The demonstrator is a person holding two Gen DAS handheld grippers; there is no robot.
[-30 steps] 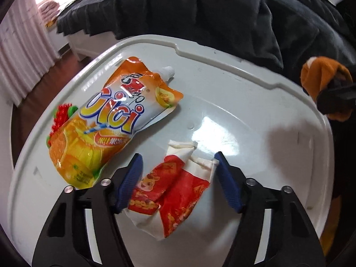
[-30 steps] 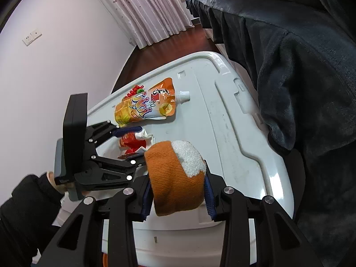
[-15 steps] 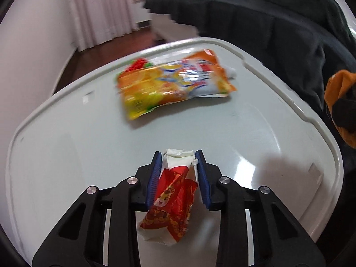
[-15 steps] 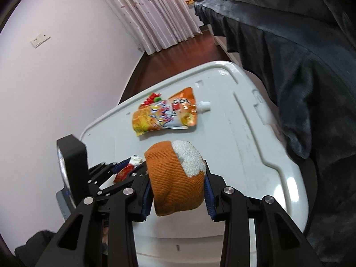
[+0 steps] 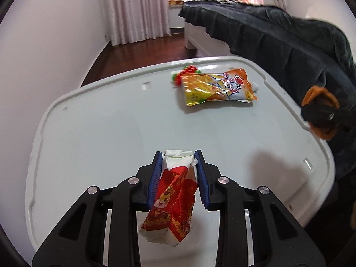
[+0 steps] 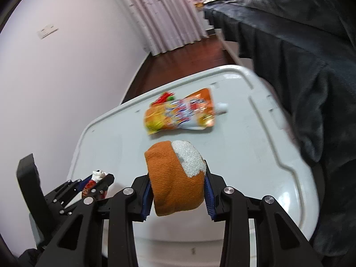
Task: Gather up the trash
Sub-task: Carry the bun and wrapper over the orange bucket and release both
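Both your grippers are loaded, pouch lying on the table.

Your left gripper (image 5: 179, 178) is clamped on a crumpled red-and-white wrapper (image 5: 173, 200), which hangs down between the blue pads (image 5: 155, 178) above the white table (image 5: 100, 122). Your right gripper (image 6: 176, 197) is squeezed onto an orange cloth (image 6: 173, 180) with a white fuzzy patch, held over the near edge of the table. The orange pouch (image 5: 217, 86) lies flat toward the far side of the table, well apart from both grippers, its spout end pointing at the dark blanket (image 5: 278, 35) that drapes along the right edge.
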